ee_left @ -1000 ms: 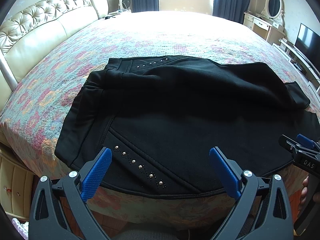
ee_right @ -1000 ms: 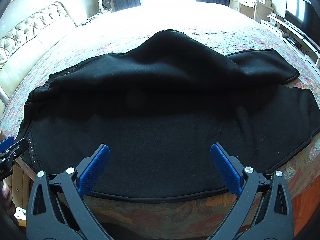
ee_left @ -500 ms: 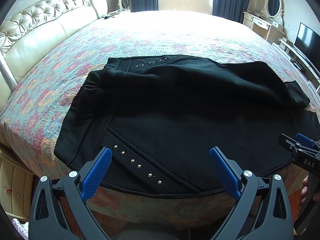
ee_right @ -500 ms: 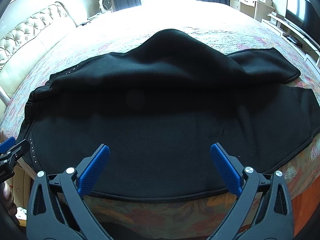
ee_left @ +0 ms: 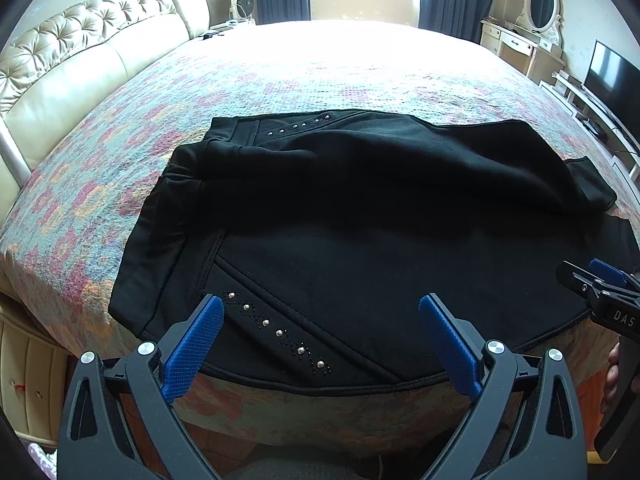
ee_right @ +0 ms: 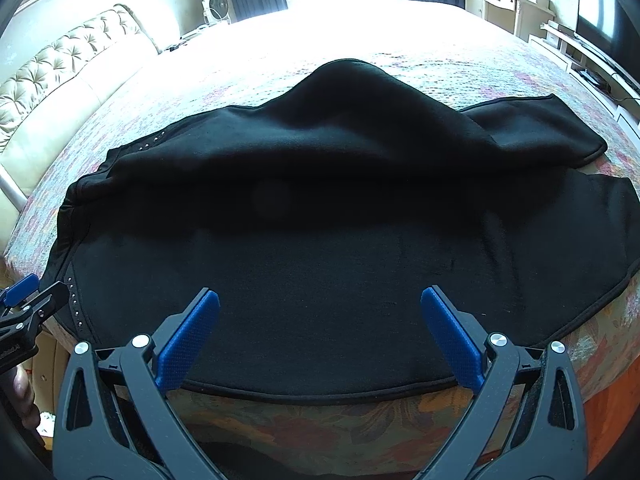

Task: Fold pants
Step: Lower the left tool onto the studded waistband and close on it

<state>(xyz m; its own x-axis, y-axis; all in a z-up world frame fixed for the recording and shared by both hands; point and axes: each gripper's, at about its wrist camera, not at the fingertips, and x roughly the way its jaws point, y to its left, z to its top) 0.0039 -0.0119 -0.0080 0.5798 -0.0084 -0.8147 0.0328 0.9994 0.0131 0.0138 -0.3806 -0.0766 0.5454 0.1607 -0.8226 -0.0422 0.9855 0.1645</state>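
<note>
Black pants (ee_left: 360, 216) lie across the near edge of the bed, folded over lengthwise, with a studded seam (ee_left: 280, 334) at the waist end on the left. My left gripper (ee_left: 320, 310) hovers open just above the waist end near the bed edge, holding nothing. In the right wrist view the same pants (ee_right: 340, 220) fill the middle, with a raised hump at the far side. Over the near hem my right gripper (ee_right: 320, 304) stands open and empty. Each gripper shows at the edge of the other's view: the right one (ee_left: 600, 292), the left one (ee_right: 28, 296).
The bed carries a floral quilt (ee_left: 280, 80) with a tufted cream headboard (ee_left: 80, 48) on the left. A dresser with a mirror (ee_left: 536, 20) and a TV (ee_left: 612, 76) stand at the right. A fan (ee_left: 242, 2) and curtains are by the far window.
Both grippers have drawn back very slightly from the pants; the cloth has not moved and both stay open.
</note>
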